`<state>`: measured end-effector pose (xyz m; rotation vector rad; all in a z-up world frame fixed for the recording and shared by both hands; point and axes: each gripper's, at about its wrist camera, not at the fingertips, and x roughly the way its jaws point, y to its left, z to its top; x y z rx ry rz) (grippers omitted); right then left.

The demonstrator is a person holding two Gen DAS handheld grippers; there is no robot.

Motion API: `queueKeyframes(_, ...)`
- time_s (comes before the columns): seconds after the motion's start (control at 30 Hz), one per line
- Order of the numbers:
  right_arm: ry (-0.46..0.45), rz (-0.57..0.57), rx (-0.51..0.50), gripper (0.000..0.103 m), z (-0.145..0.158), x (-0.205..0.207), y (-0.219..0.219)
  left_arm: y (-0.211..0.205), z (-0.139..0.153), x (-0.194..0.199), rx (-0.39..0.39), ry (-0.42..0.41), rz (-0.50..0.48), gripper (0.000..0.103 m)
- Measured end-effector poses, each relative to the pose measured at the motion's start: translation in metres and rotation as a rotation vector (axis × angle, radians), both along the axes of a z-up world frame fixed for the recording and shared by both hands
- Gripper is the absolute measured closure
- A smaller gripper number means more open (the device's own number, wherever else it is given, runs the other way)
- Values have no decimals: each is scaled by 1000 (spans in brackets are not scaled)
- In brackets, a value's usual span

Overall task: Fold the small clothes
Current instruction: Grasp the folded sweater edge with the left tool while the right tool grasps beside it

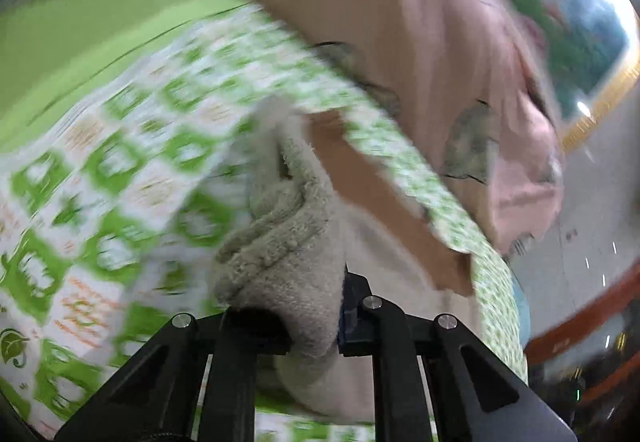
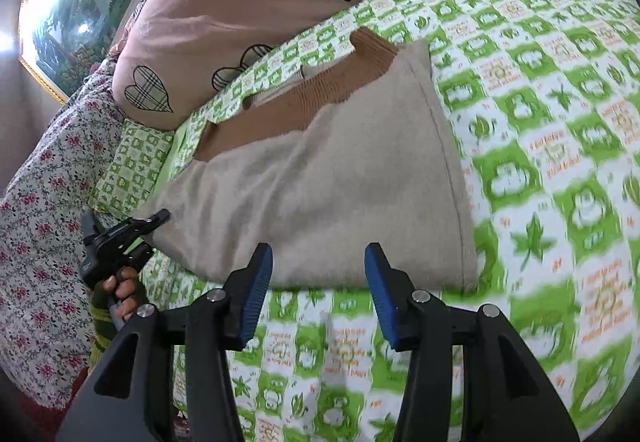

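The left gripper (image 1: 316, 326) pinches a bunched corner of the beige sweater (image 2: 320, 201), which lies folded on the green bedspread (image 2: 540, 161), at the garment's 8 o'clock. The right gripper (image 2: 318, 282) hovers half-open and empty at its 6 o'clock. The thick knit could slip free and undo the fold.

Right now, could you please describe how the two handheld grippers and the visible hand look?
The right gripper has black angular arms, silver pivot bolts and ribbed blue pads. The left gripper is built alike, black with silver bolts and a blue pad edge. The left hand wears a dark, yellow-striped cuff.
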<state>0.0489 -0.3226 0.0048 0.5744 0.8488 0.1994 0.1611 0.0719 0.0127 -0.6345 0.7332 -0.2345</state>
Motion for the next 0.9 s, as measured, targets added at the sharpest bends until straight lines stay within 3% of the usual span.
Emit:
queueKeyframes(0.17, -5, 34, 48, 54, 3, 33, -16, -79, 31, -7, 85, -75, -209, 92)
queueKeyframes(0.3, 14, 61, 108, 53, 2, 60, -27, -137, 22, -10, 120, -70, -357, 92)
queueKeyframes(0.37, 22, 69, 155, 45, -1, 76, -32, -158, 10, -11, 130, -49, -400, 93)
queueKeyframes(0.6, 99, 192, 254, 42, -20, 123, -1, -163, -16, -6, 60, 11, -403, 93)
queueKeyframes(0.83, 126, 249, 362, 42, -32, 183, 31, -166, -11, -14, 108, -10, -416, 93)
queueKeyframes(0.9, 153, 228, 342, 42, -37, 206, 38, -166, -11, -15, 112, -8, -419, 93)
